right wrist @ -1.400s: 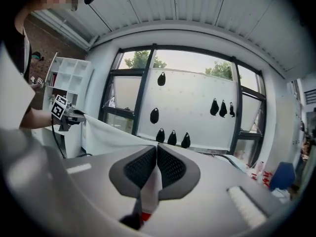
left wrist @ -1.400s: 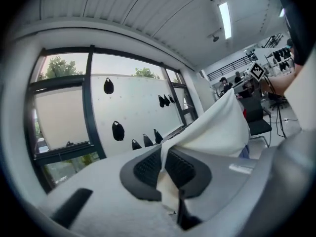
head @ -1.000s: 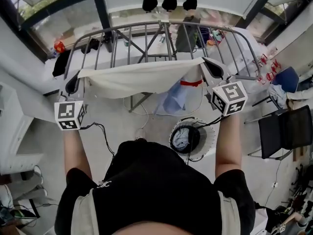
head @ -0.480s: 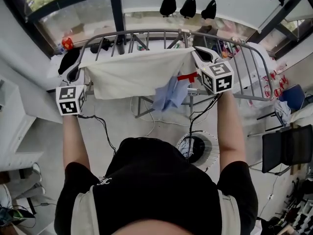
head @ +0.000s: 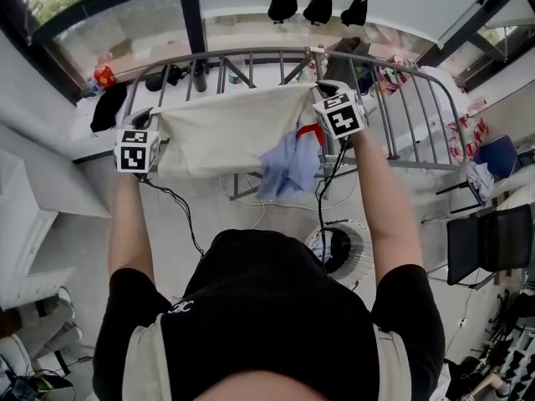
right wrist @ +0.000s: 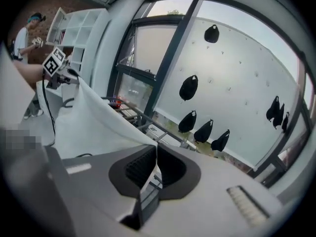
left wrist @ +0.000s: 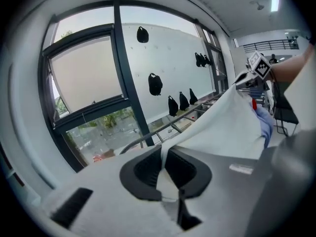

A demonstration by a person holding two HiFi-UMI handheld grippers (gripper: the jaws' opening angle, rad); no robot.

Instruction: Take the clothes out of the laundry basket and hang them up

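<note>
The left gripper (head: 149,115) and right gripper (head: 324,86) stay pinched on the white cloth (head: 230,132), now farther out toward twelve o'clock over the rack (head: 418,98).

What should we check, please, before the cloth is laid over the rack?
1. Left gripper jaws shut on a cloth corner: ok.
2. Right gripper jaws shut on the other corner: ok.
3. Cloth spread wide between the two grippers, no twist: ok.
4. Cloth's top edge roughly level: ok.
5. Cloth resting on the rack: cannot tell, it is held over the near side.
6. Blue garment hanging below the cloth, near the right gripper, clear of the chosen rail: cannot tell.
</note>
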